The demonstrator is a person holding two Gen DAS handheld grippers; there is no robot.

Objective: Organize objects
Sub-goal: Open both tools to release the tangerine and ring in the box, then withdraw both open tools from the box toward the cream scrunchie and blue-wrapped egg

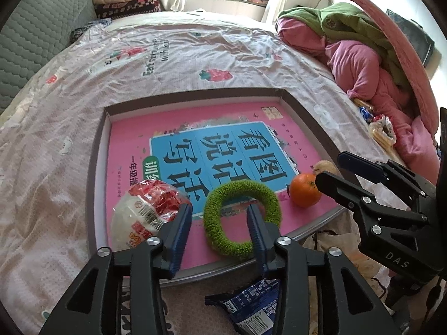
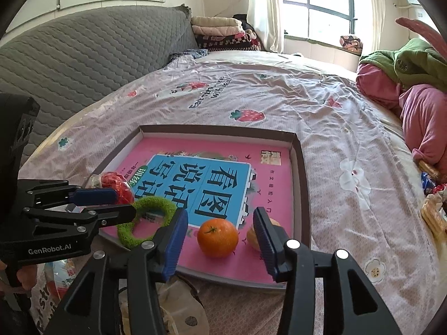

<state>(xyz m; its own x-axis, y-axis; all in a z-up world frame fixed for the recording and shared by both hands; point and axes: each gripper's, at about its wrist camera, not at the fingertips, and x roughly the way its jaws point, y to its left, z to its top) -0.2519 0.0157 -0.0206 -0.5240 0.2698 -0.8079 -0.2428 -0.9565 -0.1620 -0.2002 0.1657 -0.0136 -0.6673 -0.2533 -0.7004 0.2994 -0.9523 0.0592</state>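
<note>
A shallow box tray with a pink book cover as its floor lies on the bed. In it are a green fuzzy ring, an orange, a red-and-white wrapped snack and a small tan object. My left gripper is open over the ring's near left part, its right finger inside the ring's hole. My right gripper is open and empty, just in front of the orange, with the tan object behind its right finger. The ring also shows in the right wrist view.
A blue snack packet lies on the bed below the tray's near edge. Pink and green bedding is piled at the right, with snack packets beside it. A grey headboard and folded blankets stand at the far side.
</note>
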